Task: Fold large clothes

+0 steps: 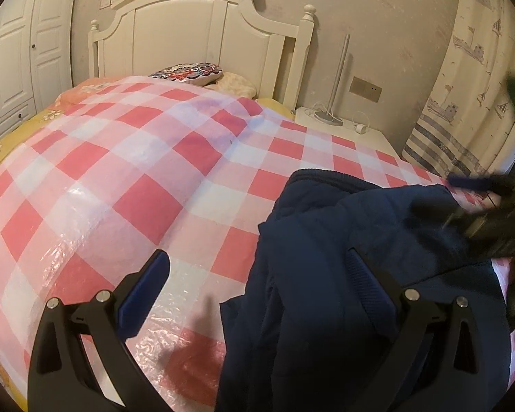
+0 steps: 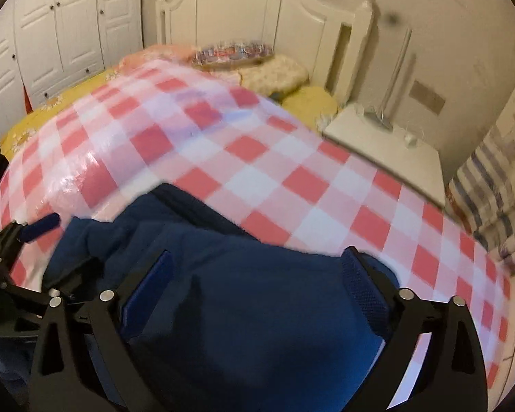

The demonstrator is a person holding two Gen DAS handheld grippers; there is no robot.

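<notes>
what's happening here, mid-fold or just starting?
A person with a handheld gripper in each hand is folding a navy jacket on a bed covered by a pink-checked plastic sheet. Both grippers are open. The left gripper hovers at the jacket's edge, one of its fingers over bare sheet. The right gripper sits over the jacket, gripping nothing. The jacket lies bunched, not yet a neat fold.

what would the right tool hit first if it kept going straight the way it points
Most likely the navy garment lying right under the open right tool, with the checkered plastic cover beneath it; the gap to the fabric is hard to judge.
</notes>
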